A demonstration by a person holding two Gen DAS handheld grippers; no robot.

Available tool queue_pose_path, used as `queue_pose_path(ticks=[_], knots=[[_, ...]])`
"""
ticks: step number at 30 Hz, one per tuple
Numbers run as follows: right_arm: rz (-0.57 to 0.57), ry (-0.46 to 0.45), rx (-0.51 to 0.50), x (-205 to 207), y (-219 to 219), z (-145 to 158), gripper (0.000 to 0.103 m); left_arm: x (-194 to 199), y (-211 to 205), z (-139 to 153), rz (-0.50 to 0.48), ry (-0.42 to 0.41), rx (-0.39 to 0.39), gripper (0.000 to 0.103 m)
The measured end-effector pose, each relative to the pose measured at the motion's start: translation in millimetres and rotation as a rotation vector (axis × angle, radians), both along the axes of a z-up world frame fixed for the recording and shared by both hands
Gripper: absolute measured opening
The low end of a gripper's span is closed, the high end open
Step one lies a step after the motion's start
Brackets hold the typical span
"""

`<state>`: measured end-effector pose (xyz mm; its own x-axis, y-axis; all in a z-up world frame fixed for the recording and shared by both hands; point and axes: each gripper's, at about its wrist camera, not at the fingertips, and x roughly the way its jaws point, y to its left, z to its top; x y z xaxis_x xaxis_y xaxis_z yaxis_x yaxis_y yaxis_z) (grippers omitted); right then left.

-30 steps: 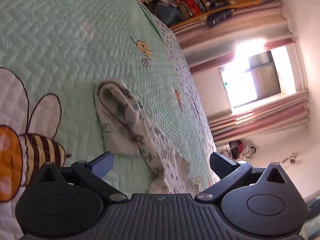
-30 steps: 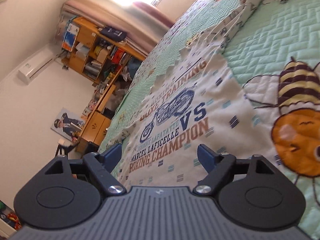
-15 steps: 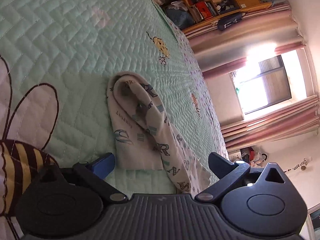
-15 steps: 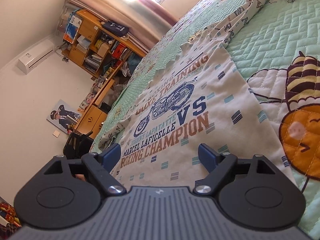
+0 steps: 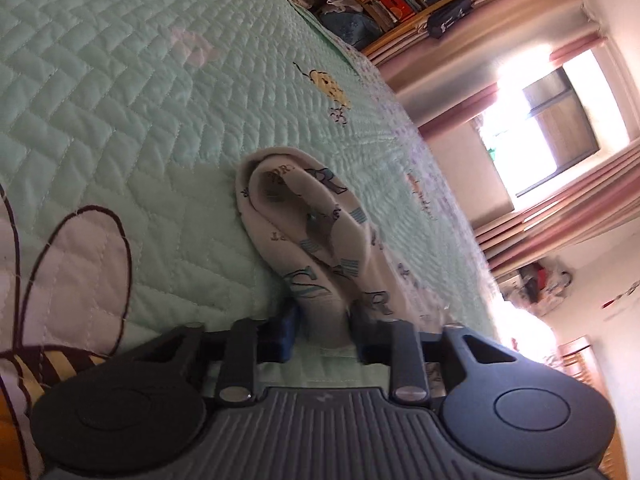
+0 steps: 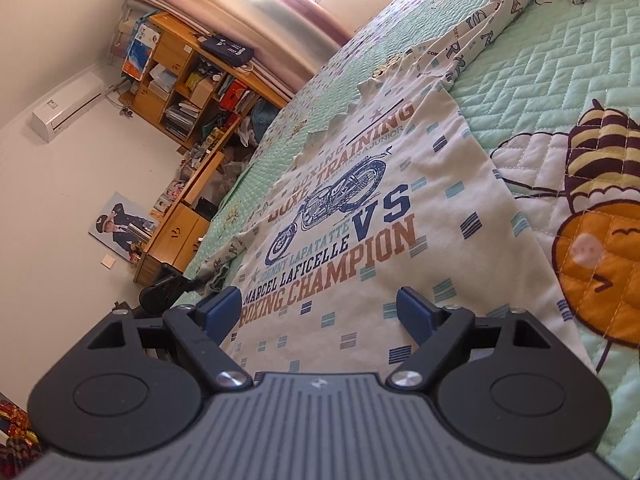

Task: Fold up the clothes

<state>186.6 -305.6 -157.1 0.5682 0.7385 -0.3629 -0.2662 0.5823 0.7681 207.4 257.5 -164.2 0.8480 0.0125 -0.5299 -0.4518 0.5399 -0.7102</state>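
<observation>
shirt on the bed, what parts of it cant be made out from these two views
- Left wrist view: the sleeve end goes behind the left tongs, whose jaws are closing on it; the shirt body is out of frame.
- Right wrist view: the hem of the shirt is hidden under the open right tongs.
- Right wrist view: the far sleeve is cut off at the top edge.

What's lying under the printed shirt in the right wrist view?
The shirt lies spread flat on the green quilt, beside a bee patch it leaves uncovered. Whatever quilt pattern sits beneath the shirt is hidden.
</observation>
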Motion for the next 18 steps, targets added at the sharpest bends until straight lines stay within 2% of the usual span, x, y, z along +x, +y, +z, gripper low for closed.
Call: queue_pose_path(ticks=[3, 6, 8, 9, 12, 13, 14, 16, 17, 18], knots=[[-0.005, 0.000, -0.018, -4, 2, 2, 0.086, 11, 2, 11, -0.027, 0.045, 0.094, 0.014], [-0.007, 0.000, -0.027, -6, 3, 2, 0.086, 24, 9, 38, -0.020, 0.103, 0.241, 0.013], [-0.005, 0.005, -0.028, -6, 2, 3, 0.086, 34, 15, 69, -0.018, 0.123, 0.415, 0.013], [-0.004, 0.008, -0.027, -5, 2, 3, 0.086, 38, 18, 87, -0.004, 0.132, 0.529, 0.013], [-0.005, 0.011, -0.021, -6, 1, 3, 0.086, 44, 23, 138, 0.077, 0.168, 0.926, 0.014], [-0.006, 0.011, -0.020, -7, 1, 3, 0.086, 46, 27, 148, 0.103, 0.208, 1.027, 0.015], [-0.008, 0.011, -0.019, -7, 2, 3, 0.086, 47, 35, 153, 0.127, 0.254, 1.081, 0.017], [-0.009, 0.009, -0.017, -7, 3, 2, 0.086, 47, 57, 153, 0.145, 0.352, 1.100, 0.039], [-0.011, 0.009, -0.017, -7, 3, 2, 0.087, 45, 71, 148, 0.154, 0.419, 1.087, 0.046], [-0.012, 0.010, -0.017, -7, 4, 2, 0.087, 39, 83, 142, 0.179, 0.485, 1.047, 0.065]])
